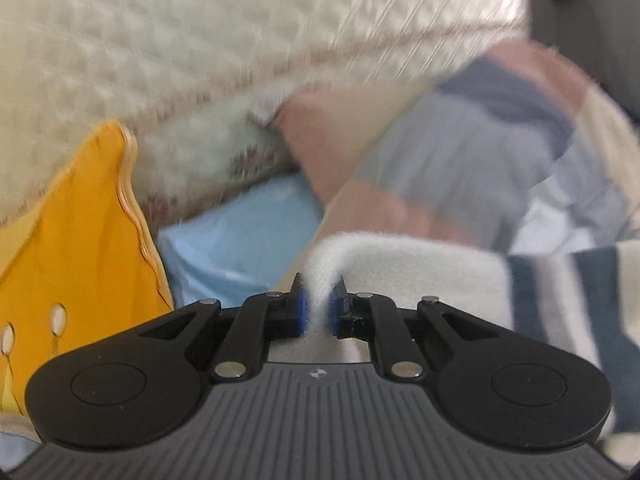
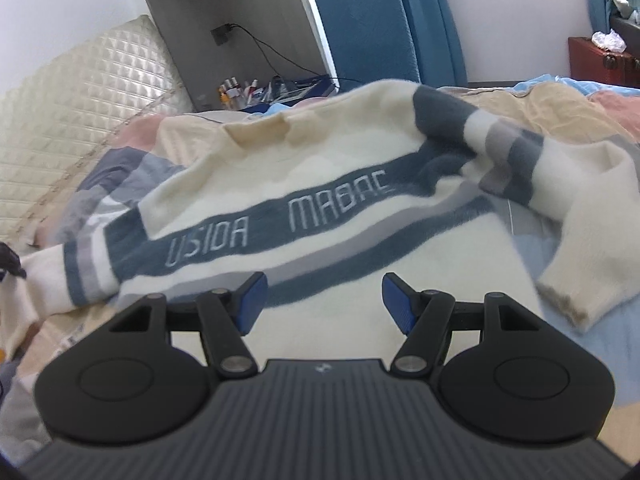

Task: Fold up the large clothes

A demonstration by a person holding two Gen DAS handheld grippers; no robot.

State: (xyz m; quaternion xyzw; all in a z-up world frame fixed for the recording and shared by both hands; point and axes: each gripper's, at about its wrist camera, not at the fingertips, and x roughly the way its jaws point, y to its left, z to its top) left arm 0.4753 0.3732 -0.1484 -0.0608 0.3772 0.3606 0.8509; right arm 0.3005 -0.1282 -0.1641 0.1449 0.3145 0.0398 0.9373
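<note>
A large cream sweater point(image 2: 320, 184) with blue and grey stripes and lettering lies spread on the bed in the right wrist view, one sleeve point(image 2: 592, 240) folded down at the right. My right gripper point(image 2: 323, 300) is open and empty, hovering just above the sweater's lower body. In the left wrist view my left gripper point(image 1: 319, 308) is shut on a cream edge of the sweater point(image 1: 400, 268), its striped part at the right point(image 1: 560, 300). That view is blurred.
A patchwork bedcover point(image 1: 460, 160) lies under the sweater. A yellow garment point(image 1: 80, 240) and a light blue cloth point(image 1: 240, 248) sit to the left. A quilted cream headboard point(image 2: 80, 120), a blue chair point(image 2: 364, 24) and a cluttered bedside shelf point(image 2: 260, 88) stand behind.
</note>
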